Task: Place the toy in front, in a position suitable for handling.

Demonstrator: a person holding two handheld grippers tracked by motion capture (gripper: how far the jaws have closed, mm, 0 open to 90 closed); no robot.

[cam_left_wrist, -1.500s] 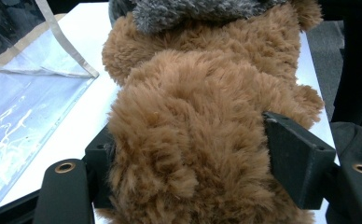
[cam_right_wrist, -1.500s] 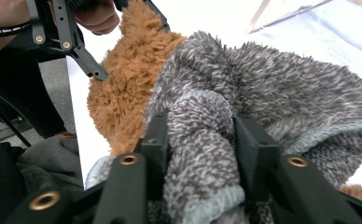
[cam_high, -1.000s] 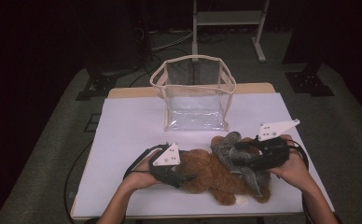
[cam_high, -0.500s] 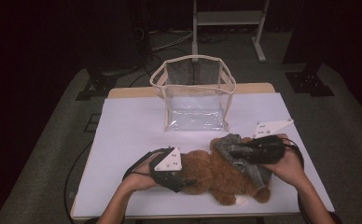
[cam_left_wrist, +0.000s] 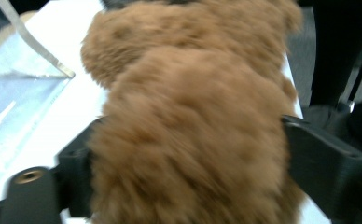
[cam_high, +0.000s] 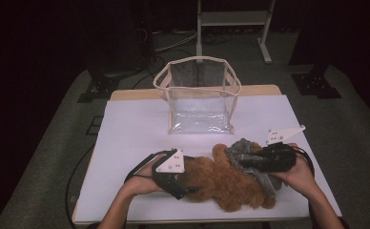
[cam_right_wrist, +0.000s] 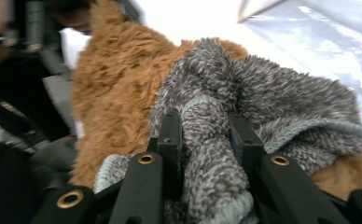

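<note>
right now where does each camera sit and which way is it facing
High view: fixed above the person's side, looking forward and down on the table; both forearms enter from the bottom, left claw and right claw at the brown teddy bear.
Left gripper view: rides the left claw, looking along its jaws, which flank the bear's fur.
Right gripper view: rides the right claw, jaws pinching the bear's grey knitted garment.
Shared: all three show the bear and the clear bag.

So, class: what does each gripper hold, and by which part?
Right gripper pinches a fold of the teddy bear's grey knitted hoodie. Left gripper straddles the brown teddy bear's body, jaws wide.
</note>
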